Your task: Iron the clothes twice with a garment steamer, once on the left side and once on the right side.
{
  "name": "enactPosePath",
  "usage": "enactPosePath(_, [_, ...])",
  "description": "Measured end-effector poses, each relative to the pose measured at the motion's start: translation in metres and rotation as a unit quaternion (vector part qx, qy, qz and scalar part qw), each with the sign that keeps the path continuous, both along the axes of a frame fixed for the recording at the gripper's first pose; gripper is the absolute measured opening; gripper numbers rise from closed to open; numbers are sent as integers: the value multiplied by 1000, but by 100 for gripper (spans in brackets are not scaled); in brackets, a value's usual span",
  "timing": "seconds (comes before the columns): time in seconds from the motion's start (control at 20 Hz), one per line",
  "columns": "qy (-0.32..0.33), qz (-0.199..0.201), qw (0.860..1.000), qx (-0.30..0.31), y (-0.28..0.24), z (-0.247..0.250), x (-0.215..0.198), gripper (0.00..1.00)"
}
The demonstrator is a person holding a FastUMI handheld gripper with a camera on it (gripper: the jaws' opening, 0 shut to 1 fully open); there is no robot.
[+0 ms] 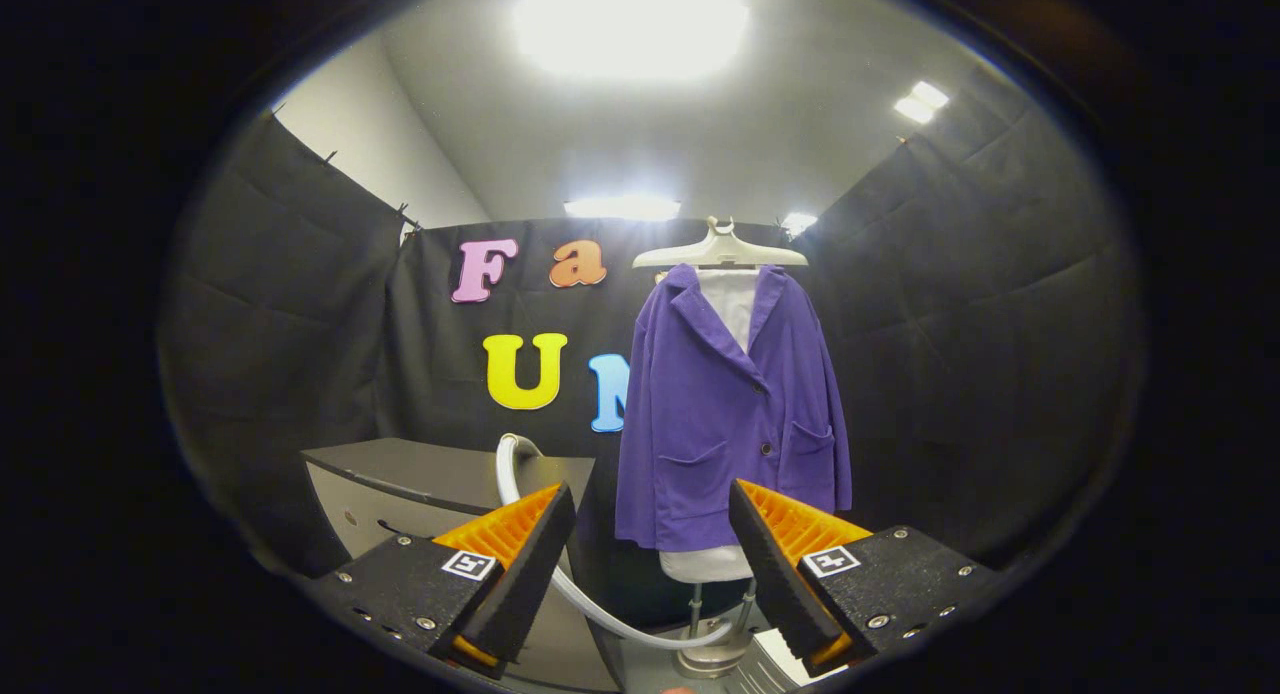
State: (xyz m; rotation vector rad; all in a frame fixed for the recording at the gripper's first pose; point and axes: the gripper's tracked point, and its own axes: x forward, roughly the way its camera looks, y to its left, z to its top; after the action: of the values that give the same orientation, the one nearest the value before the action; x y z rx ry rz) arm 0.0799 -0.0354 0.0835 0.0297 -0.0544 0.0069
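Black cloth walls enclosed the booth under bright ceiling lights; a dark cabinet (440, 474) sat lower left. The gripper (650, 554) was spread apart, holding nothing. Beyond it, centre-right, hung the purple jacket (725, 414) on a hanger (720, 249). A white hose (590, 599), perhaps the steamer's, curved between the fingers, its ends cut off.

The jacket (730, 414) beyond the open fingers of the gripper (650, 534) is purple, all one colour, with a white shirt (732, 302) under it. Its hanger (720, 250) is cream. The hose (590, 599) between the fingers is white. The table (430, 474) is dark grey.
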Motion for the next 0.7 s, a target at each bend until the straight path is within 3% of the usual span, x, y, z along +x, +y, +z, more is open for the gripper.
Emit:
enactPosePath(0.45, [-13,105,994,-4,61,54,90,95])
enactPosePath(0.7, [-10,140,990,-23,94,78,146,95])
